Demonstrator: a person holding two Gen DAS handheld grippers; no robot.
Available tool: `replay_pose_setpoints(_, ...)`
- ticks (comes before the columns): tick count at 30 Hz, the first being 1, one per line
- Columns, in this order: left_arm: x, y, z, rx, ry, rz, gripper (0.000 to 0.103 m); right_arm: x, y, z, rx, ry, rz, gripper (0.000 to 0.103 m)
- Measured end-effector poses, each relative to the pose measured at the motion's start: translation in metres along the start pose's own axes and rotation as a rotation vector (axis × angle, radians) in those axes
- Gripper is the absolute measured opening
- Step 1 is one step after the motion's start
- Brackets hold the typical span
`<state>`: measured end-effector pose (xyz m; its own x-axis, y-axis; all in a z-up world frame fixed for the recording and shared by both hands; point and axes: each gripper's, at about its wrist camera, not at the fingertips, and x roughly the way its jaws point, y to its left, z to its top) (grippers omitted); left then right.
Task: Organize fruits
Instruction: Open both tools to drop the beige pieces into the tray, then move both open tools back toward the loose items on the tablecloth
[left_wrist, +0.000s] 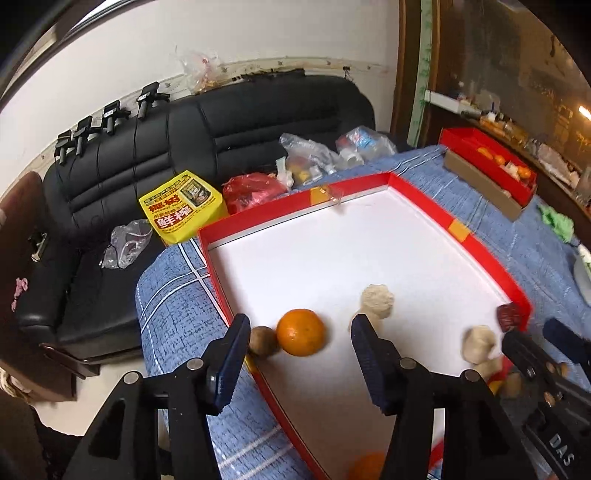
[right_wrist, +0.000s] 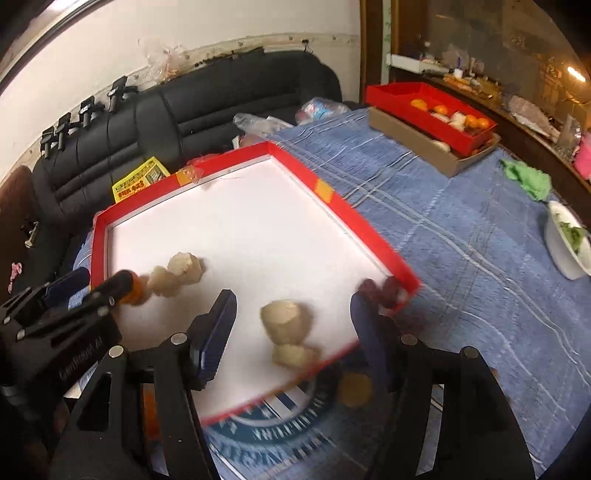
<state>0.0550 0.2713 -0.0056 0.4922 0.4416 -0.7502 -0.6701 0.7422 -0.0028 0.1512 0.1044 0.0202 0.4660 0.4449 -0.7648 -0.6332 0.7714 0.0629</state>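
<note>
A red-rimmed white tray (left_wrist: 480, 254) (right_wrist: 354, 218) lies on the blue cloth. In it are an orange (left_wrist: 301, 332), a brown round fruit (left_wrist: 263, 341), beige lumpy pieces (left_wrist: 377, 301) (right_wrist: 286, 319) and dark red fruits (left_wrist: 509, 317) (right_wrist: 380, 290). My left gripper (left_wrist: 299, 354) is open, empty, just in front of the orange. My right gripper (right_wrist: 293, 332) is open around a beige piece (left_wrist: 478, 343) near the tray's corner; it also shows in the left wrist view (left_wrist: 535, 336).
A second red box (right_wrist: 424, 107) with oranges sits on a cardboard tray at the far right. A white bowl (right_wrist: 565, 243) and green cloth (right_wrist: 526, 179) lie at the right. A black sofa (left_wrist: 184, 147) with bags stands behind the table.
</note>
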Motion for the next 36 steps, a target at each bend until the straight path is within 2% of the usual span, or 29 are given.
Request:
replay_pose_setpoints(3, -0.017, -0.008, -0.007, -0.003, -0.028, -0.05, 0.056, -0.026, -0.016, -0.016, 0.009, -0.033, -0.033, 0.068)
replay_pose_setpoints(6, -0.033, -0.026, -0.018, 0.036, -0.044, -0.106, 0.057, -0.052, -0.035, -0.038, 0.03, -0.061, -0.081, 0.071)
replay_pose_setpoints(13, -0.065, -0.093, -0.059, 0.199, -0.047, -0.259, 0.058, -0.092, -0.103, -0.102, 0.139, -0.044, -0.236, 0.071)
replay_pose_setpoints(17, -0.072, -0.128, -0.082, 0.297, -0.026, -0.303, 0.058, -0.106, -0.127, -0.129, 0.173, -0.034, -0.319, 0.071)
replay_pose_setpoints(25, -0.078, -0.158, -0.112, 0.368, 0.004, -0.34, 0.058, -0.128, -0.165, -0.167, 0.28, -0.024, -0.462, 0.071)
replay_pose_setpoints(30, -0.083, -0.163, -0.117, 0.384, 0.0, -0.345, 0.058, -0.14, -0.177, -0.173, 0.331, -0.046, -0.508, 0.071)
replay_pose_setpoints(36, -0.089, -0.165, -0.121, 0.396, -0.007, -0.357, 0.058, -0.15, -0.176, -0.175, 0.333, -0.071, -0.551, 0.071)
